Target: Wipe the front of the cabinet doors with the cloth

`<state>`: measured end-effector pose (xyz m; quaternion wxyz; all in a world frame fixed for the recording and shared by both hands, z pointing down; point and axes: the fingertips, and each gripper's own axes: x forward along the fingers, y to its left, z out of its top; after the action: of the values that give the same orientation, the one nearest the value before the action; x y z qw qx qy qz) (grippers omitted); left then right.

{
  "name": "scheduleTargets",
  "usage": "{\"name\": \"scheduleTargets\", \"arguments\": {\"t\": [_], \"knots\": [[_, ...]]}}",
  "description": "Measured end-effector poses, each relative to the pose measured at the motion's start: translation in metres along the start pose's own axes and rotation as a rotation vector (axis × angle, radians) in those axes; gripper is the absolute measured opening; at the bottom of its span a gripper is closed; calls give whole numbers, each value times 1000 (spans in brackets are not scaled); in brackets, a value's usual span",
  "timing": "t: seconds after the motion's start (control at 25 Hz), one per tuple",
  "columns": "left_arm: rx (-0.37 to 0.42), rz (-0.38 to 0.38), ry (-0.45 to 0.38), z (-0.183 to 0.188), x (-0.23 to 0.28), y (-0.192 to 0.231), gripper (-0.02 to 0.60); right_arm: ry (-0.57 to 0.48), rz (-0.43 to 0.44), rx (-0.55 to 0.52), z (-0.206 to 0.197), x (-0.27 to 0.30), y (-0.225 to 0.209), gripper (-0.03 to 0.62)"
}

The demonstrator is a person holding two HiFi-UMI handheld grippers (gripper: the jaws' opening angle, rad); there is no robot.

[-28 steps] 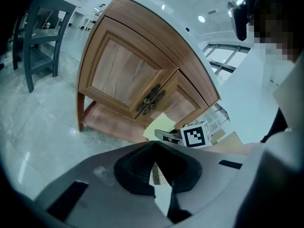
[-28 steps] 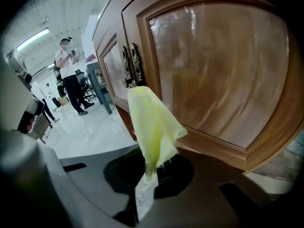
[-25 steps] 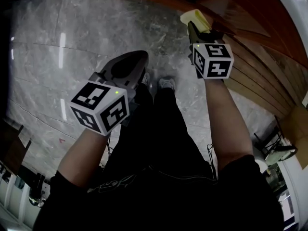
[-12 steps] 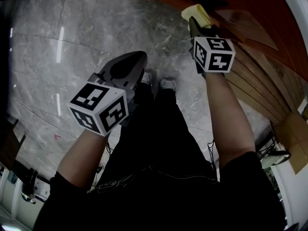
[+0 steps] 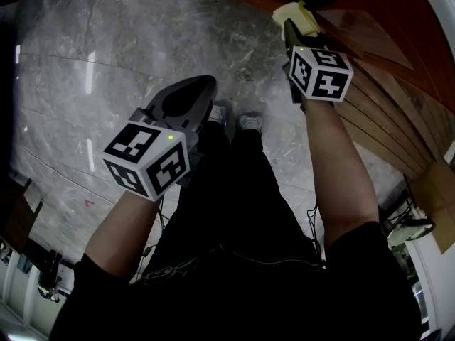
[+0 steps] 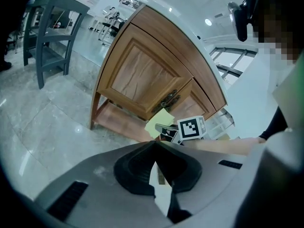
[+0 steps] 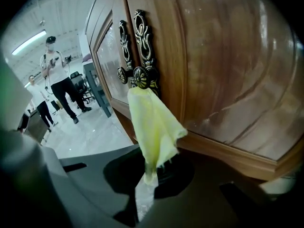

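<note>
- Fingers (image 7: pixel 118 172), right gripper (image 7: pixel 145 175): are clamping together on one bunched corner of the yellow cloth (image 7: pixel 154 127). The rest of the cloth is standing out of the grip as a loose, creased flap.
- Fingers (image 6: pixel 135 170), left gripper (image 6: pixel 154 167): are sitting closed on each other with nothing between them. This gripper is hovering over the grey marble floor (image 5: pixel 106 62) at centre-left of the head view, well apart from the cabinet.
- Cloth, position: is reaching toward the upper left of the right gripper view. Its free end is lying at the ornate dark metal handles (image 7: pixel 140 56), where the two wooden cabinet doors (image 7: pixel 223 56) meet. Contact with the wood cannot be confirmed.
- Cloth, handling (judged): is looking light, thin, soft and fully limp, and not fragile. Pinched at one corner, it is likely folding and trailing rather than pressing flat, so only a small patch would be meeting the door. A hold nearer the middle, with more fabric gathered into the fingers, would be giving a firmer wiping pad.
- Doors, handling (judged): are presenting a glossy, curved, rigid face. The handles are standing proud of it and are likely to snag the flap if it is swept across them.
</note>
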<state>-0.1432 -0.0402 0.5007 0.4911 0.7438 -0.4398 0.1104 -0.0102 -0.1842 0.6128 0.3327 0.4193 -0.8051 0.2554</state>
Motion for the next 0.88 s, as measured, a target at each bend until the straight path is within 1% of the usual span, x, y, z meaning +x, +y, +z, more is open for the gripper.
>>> {"name": "scheduleTargets", "arguments": {"t": [0.44,0.88], "knots": [[46,-49,46,-5,32,-38,6,-19,-48,36,-16,-21,-42,41],[86,-76,97,-27,60,-79,6,-42,-115,86,-45,-56,-100,41]]}}
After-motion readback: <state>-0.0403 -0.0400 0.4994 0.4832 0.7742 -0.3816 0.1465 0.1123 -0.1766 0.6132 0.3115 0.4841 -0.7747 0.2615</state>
